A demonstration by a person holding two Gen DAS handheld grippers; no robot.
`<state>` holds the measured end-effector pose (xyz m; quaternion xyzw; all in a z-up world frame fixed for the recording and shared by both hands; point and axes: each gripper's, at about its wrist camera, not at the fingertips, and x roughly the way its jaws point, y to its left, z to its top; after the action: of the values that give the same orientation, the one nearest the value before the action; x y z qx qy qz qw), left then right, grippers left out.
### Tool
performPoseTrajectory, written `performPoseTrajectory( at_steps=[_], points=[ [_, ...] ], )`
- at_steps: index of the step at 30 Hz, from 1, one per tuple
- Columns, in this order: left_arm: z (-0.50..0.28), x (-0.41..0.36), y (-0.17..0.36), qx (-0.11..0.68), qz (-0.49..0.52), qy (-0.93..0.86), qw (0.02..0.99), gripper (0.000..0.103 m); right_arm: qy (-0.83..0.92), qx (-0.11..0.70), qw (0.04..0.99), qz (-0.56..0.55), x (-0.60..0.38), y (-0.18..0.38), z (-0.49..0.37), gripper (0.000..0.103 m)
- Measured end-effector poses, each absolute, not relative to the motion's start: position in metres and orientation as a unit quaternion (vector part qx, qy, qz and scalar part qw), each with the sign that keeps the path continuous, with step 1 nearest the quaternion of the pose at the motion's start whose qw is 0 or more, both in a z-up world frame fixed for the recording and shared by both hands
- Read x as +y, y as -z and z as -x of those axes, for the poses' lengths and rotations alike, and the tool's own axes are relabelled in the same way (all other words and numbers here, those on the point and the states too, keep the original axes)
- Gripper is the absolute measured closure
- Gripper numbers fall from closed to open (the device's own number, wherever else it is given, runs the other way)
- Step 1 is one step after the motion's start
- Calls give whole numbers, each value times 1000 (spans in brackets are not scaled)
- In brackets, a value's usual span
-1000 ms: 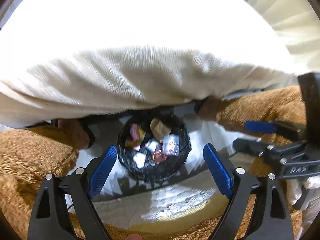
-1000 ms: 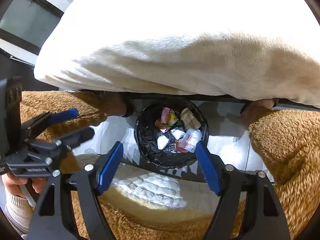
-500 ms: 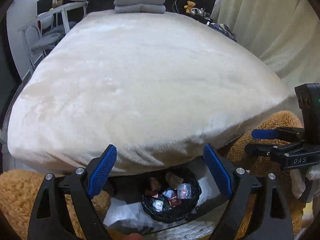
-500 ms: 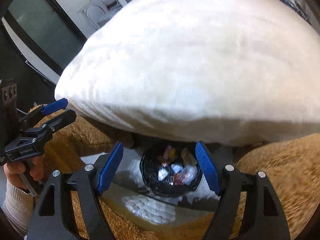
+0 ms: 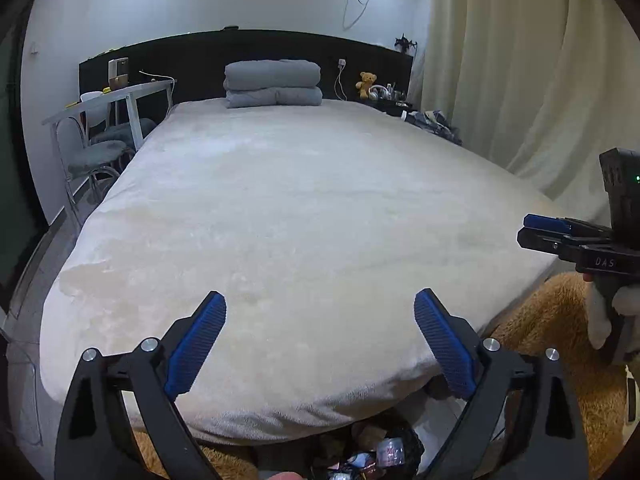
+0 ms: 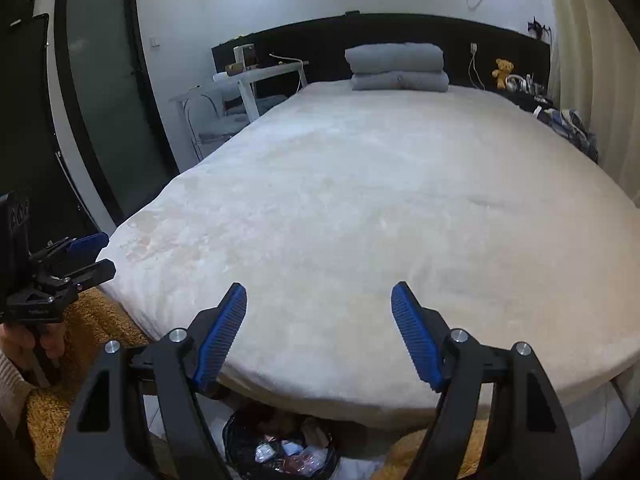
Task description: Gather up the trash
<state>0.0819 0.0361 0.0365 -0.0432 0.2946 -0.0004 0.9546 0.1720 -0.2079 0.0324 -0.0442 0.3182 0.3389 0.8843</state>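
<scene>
Trash bin (image 6: 280,450) cut by bottom edge, rim partly behind bed (image 6: 380,208); wrappers (image 6: 298,454) too small to identify

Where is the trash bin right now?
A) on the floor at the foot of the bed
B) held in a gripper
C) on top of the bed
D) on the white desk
A: the black trash bin, full of wrappers, sits on the floor below the bed's near edge.
</scene>
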Motion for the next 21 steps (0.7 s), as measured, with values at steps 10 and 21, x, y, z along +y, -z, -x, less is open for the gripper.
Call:
performPoseTrajectory(
  at_steps=[10,21],
  points=[
    [-88,43,-39,263,47,8,964,9,-334,271,900,73,-207,-33,-180,13],
    [-83,41,-33,248,46,-15,968,6,-341,239,907,65,-209,-29,-173,5]
  ],
)
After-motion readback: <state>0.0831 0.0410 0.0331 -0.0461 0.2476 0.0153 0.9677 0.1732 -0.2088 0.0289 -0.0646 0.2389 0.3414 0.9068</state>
